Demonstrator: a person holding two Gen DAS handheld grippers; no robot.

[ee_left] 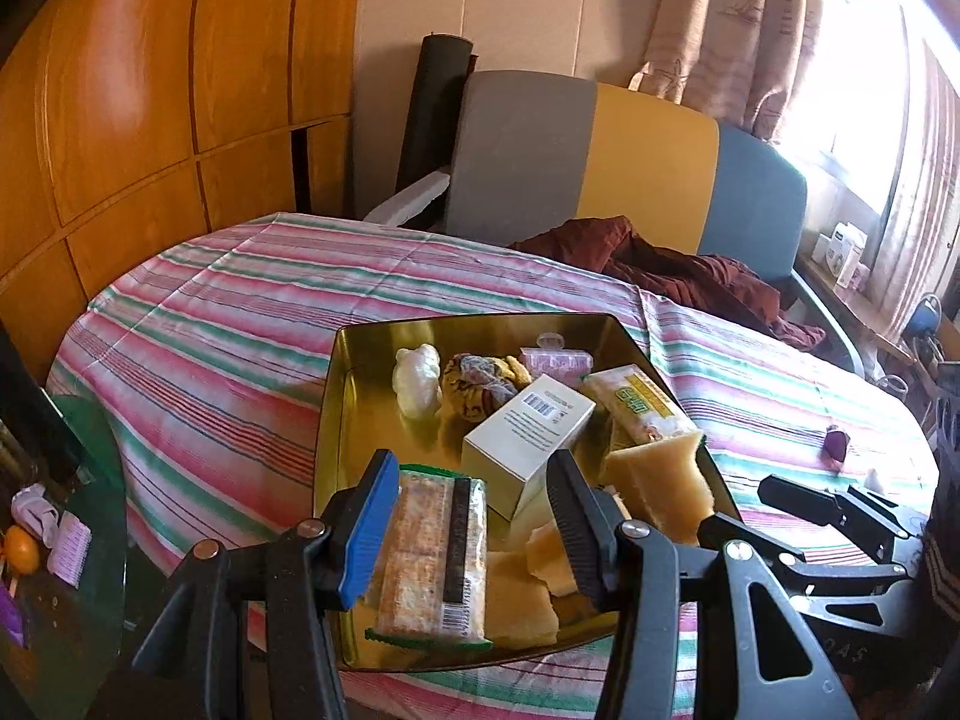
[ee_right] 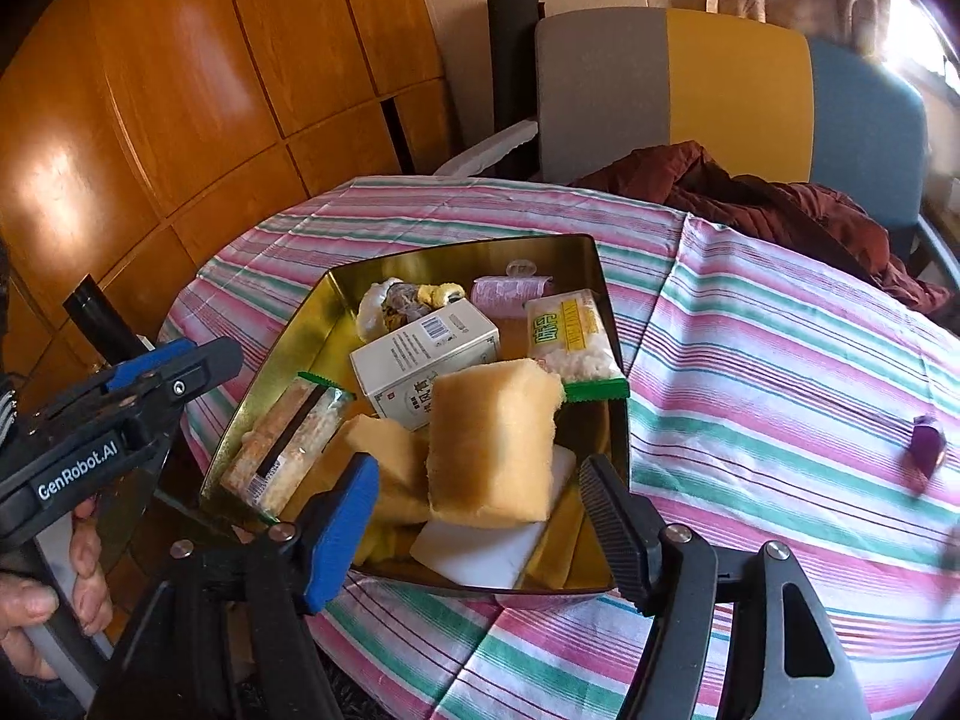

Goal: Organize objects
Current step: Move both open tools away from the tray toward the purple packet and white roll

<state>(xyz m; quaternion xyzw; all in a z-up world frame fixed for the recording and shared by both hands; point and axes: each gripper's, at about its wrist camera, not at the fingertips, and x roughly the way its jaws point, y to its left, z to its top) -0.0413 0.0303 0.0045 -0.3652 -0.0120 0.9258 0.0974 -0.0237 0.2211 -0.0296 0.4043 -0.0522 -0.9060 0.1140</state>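
Orange wood panelling (ee_left: 150,90) behind, a grey-yellow-blue chair (ee_left: 630,162), curtains (ee_left: 738,18) beside a bright window (ee_left: 858,78) (glaring).

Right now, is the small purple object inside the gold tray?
No: in the right wrist view the purple object lies on the striped tablecloth, well to the right of the gold tray.

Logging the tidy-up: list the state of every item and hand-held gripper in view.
Gold metal tray: on the striped tablecloth, filled.
White cardboard box: lying in the tray.
Yellow sponge block: in the tray, propped atop a white pad.
Green-edged cracker packet: lying flat in the tray.
Small purple object: outside the tray, on the cloth.
Left hand-held gripper: open, empty.
Right hand-held gripper: open, empty.
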